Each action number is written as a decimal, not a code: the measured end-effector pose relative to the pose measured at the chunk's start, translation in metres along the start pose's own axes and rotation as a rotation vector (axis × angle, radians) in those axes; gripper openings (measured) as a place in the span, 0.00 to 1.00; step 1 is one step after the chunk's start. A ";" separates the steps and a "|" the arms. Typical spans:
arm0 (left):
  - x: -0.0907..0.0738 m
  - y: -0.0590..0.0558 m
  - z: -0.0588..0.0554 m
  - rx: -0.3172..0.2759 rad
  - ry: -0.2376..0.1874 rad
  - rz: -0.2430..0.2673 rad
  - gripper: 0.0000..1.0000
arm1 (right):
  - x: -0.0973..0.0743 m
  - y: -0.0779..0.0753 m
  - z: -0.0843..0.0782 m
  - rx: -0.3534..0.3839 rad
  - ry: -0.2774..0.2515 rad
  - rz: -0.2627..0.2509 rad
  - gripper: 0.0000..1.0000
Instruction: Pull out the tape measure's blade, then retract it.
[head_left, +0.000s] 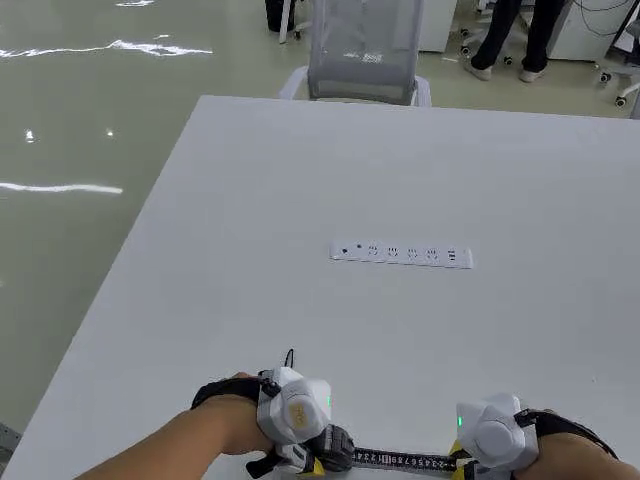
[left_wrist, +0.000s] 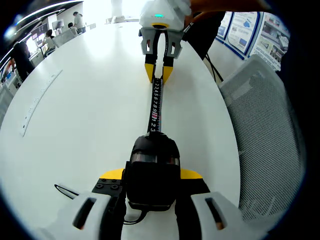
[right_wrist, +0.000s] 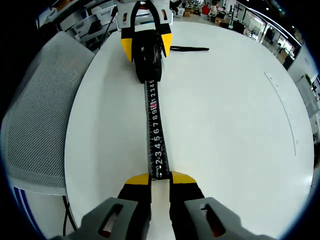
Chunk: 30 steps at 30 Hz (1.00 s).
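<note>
Black tape measure case (left_wrist: 152, 160) clamped in left gripper (left_wrist: 152, 176); right gripper (right_wrist: 160, 179) pinches blade (right_wrist: 153, 125) tip, blade stretched between both. Pull-out looks underway; retraction not yet done.

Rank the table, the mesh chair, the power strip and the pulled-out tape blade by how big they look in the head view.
1. White table, by far the largest.
2. Mesh chair, though it stands farthest away.
3. Power strip.
4. Tape measure blade, thinner and shorter than the strip even though it is nearest the camera.
</note>
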<state>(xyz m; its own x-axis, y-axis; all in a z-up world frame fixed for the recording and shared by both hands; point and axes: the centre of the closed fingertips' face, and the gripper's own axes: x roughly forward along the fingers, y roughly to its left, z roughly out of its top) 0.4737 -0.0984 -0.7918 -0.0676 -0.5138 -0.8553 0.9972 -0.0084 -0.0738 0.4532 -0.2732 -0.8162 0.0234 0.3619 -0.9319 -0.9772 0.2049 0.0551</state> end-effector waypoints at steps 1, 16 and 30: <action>0.000 0.000 0.000 0.000 0.000 0.000 0.34 | 0.000 0.000 0.000 0.001 0.000 0.000 0.11; 0.000 0.000 0.000 -0.001 0.000 0.000 0.34 | -0.004 -0.001 -0.008 0.008 0.000 -0.003 0.11; 0.000 0.000 0.000 -0.001 0.000 0.001 0.34 | -0.006 -0.002 -0.016 0.015 0.003 -0.002 0.11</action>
<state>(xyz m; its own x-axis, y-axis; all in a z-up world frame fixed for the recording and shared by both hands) 0.4736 -0.0987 -0.7917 -0.0670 -0.5140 -0.8552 0.9972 -0.0071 -0.0738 0.4511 -0.2907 -0.8162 0.0250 0.3585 -0.9332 -0.9739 0.2194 0.0582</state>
